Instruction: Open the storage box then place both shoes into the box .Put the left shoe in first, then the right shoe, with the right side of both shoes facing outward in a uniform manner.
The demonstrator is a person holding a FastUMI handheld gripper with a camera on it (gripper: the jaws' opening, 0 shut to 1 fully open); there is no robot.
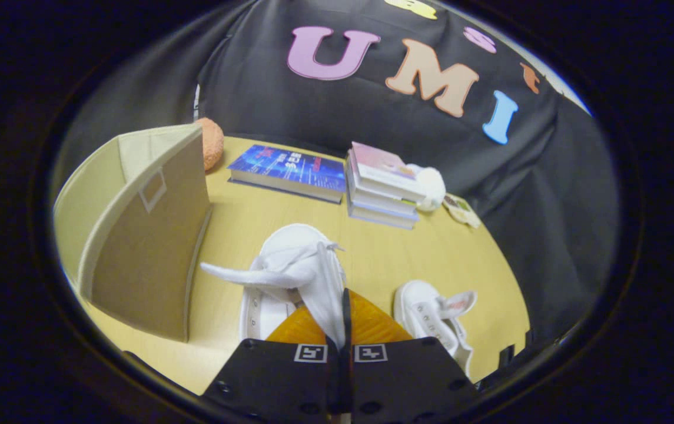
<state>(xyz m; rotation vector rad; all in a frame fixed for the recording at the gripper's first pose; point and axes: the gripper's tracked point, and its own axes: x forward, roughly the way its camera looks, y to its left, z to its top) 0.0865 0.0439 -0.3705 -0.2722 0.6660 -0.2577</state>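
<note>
Tool [345,330] pinched tight on the shoe [298,268], orange fingers [372,324] pressed together on a fold of white canvas at the collar. Hanging just ahead of the fingers, toe away, tongue flopped out toward the box [136,235]. Looks light and soft, so likely to sag and swing from that thin pinch; a firmer hold probably at the stiffer heel rim. Can't tell whether left or right shoe. Second shoe [434,318] lying on the bench [372,253] beside the fingers, on the side away from the box, laces up, well apart from the first. Box standing near on the other side, fabric walls, top open, front wall tall with a soft upper edge to clear. Bare bench between shoe and box, fair room to swing across. Beyond: blue book [286,171], book stack [381,188], orange plush [212,141] behind the box, white plush [431,187].
</note>
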